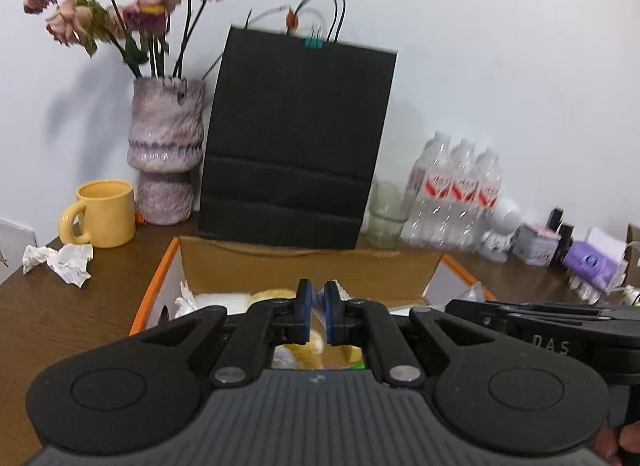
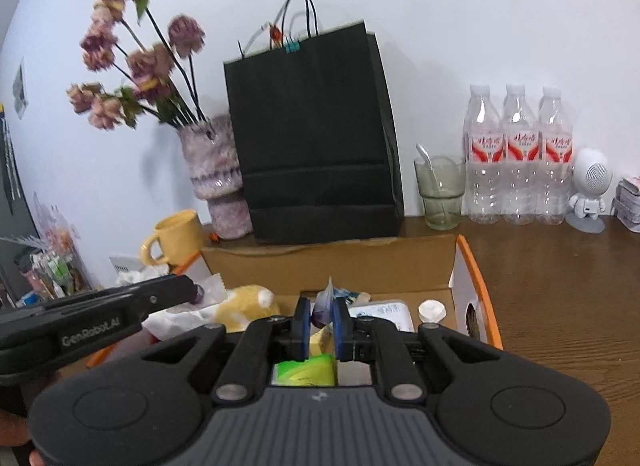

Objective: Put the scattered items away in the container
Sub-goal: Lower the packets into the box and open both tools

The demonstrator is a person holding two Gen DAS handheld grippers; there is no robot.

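While the brown tabletop point(image 2: 560, 266) spreads widest under everything, the black paper bag point(image 2: 312, 137) stands tallest against the wall, just behind the cardboard box point(image 2: 328, 262) with orange-edged flaps. Both my grippers hang over that open box. My right gripper point(image 2: 322, 320) is clamped on a small crinkled packet point(image 2: 325, 306), white and blue with a purple patch, held above the things already inside: a yellow plush toy point(image 2: 248, 302), a green pack point(image 2: 304, 372), a white capped tub point(image 2: 431, 310). My left gripper point(image 1: 315, 316) has its blue pads close together with something thin and pale between them; I cannot tell whether it is gripped. Only the left view shows the crumpled paper point(image 1: 60, 262) lying loose on the tabletop beside the yellow mug point(image 1: 104, 213). Only the right view shows the spoon in the glass point(image 2: 440, 193) and the small white robot figure point(image 2: 590, 189) clearly.
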